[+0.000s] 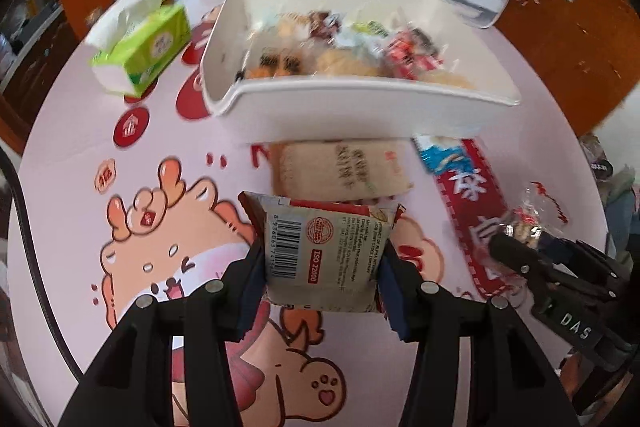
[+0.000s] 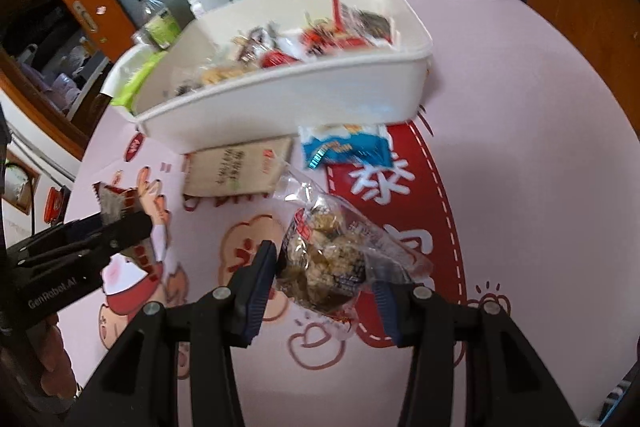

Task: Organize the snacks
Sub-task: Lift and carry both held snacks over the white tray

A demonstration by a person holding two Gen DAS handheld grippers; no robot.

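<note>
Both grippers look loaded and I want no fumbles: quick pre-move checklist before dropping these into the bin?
1. Left gripper grip: shut on the barcode packet, pads on both side edges. Ok.
2. Right gripper grip: shut on the clear nut bag, though the loose film bulges past the pads. Ok, watch for slip.
3. White bin room: snacks piled at the far side, near side bare. Ok.
4. Path to the bin: beige packet and blue packet lie on the table just in front of it. Ok if carried above them.
5. Arm spacing: the grippers sit side by side, apart. Ok.
6. Bin steadiness: blurred in both views. Cannot tell.
</note>
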